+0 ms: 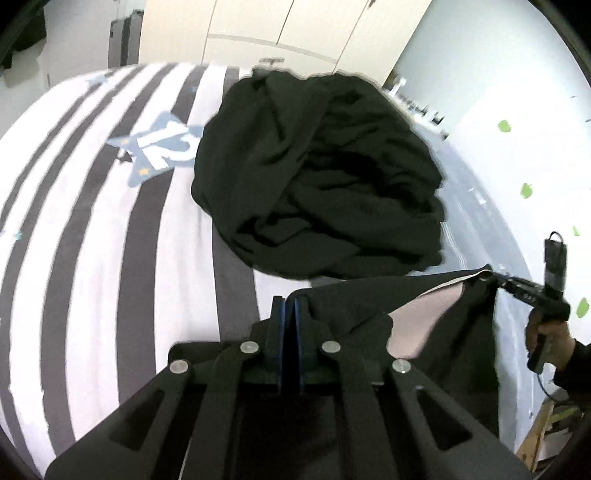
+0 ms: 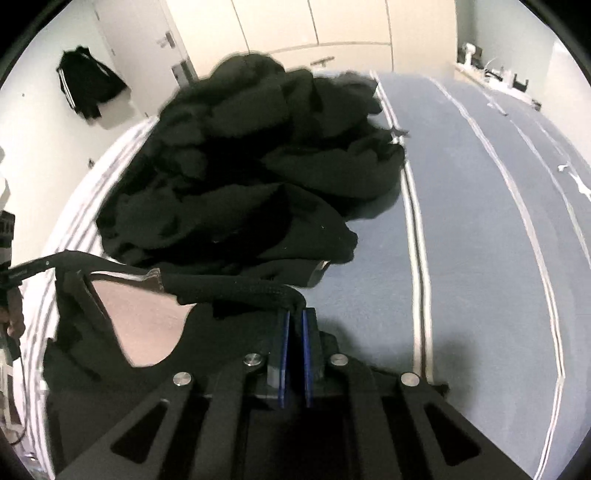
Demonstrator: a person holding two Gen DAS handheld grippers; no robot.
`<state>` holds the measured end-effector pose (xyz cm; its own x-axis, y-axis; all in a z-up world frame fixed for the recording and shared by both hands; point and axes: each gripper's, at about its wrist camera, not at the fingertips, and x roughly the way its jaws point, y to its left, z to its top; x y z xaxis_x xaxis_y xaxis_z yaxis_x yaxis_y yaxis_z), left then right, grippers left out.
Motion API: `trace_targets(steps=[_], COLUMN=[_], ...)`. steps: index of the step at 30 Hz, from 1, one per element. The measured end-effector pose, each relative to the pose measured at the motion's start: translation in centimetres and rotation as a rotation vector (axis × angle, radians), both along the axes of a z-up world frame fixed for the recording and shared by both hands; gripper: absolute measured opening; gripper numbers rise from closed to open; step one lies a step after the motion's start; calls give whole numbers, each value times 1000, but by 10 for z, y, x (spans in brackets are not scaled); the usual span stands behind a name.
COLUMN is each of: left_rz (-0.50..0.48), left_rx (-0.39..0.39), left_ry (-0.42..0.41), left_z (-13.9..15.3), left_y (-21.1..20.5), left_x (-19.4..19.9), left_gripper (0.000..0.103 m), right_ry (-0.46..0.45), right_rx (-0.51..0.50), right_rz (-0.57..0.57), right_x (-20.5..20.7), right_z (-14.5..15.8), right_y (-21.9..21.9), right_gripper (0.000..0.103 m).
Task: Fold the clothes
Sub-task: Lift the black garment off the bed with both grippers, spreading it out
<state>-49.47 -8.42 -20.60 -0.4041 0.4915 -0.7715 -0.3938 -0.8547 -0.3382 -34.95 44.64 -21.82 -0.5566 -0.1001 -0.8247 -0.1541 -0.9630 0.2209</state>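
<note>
A black garment with a pale pink lining hangs stretched between my two grippers above the bed; it also shows in the right wrist view. My left gripper is shut on one end of its top edge. My right gripper is shut on the other end; it appears at the right of the left wrist view. A heap of crumpled black clothes lies on the bed just beyond, also in the right wrist view.
The bed has a grey-and-white striped cover on the left and a blue cover on the right. Cream wardrobe doors stand behind. A black jacket hangs on the wall. A shelf with small items is far right.
</note>
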Motion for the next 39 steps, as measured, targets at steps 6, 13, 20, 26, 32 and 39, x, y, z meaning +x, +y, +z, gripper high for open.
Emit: trace_targets(steps=[6, 13, 20, 26, 32, 39], left_rz=[22, 69, 102, 156, 135, 160], left_rx=[10, 0, -52, -53, -68, -162], left_ry=[-1, -15, -59, -111, -185, -324], left_z=[22, 42, 27, 18, 56, 33], left_y=[-33, -61, -81, -93, -101, -123], left_x=[83, 192, 264, 309, 388, 444], left_gripper=[3, 3, 3, 3, 3, 0], right_ry=[48, 45, -15, -76, -134, -313], right_rx=[-18, -4, -38, -74, -109, -145], right_rz=[-9, -22, -35, -47, -60, -44], right_x=[19, 104, 182, 231, 280, 347], right_z=[25, 38, 34, 40, 48, 50], right_y=[20, -32, -63, -78, -92, -111], right_gripper=[6, 4, 3, 3, 3, 0])
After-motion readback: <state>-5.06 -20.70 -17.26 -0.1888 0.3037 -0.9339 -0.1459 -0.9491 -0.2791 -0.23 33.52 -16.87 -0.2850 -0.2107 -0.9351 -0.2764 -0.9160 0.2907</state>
